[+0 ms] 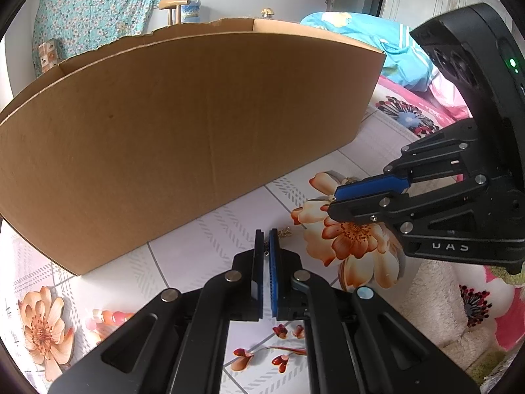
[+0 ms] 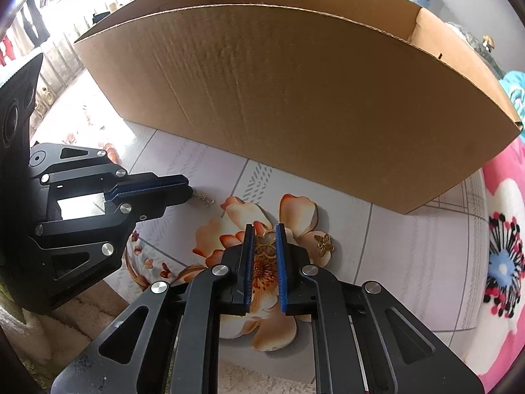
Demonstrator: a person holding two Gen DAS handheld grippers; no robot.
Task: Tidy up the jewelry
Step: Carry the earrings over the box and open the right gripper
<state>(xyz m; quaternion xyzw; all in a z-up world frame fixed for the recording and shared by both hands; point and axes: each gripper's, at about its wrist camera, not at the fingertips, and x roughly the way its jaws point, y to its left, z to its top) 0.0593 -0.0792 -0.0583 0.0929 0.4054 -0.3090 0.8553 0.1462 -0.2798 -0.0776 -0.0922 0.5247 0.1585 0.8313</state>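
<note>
Left claw [image 1: 266, 234] clenched on gold chain [image 2: 202, 199]; right claw [image 2: 265, 229] released around butterfly pendant [image 2: 266, 246]. Best: pinch low, lift together into cardboard box [image 2: 295, 82].

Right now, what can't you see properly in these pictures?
- Inside of the box: both views, its tall front wall hides it.
- Chain in the left gripper: mostly hidden between the nearly shut pads.
- Gold piece between the right gripper fingers: partly covered; grip unclear.
- Butterfly charm: too small for detail.
</note>
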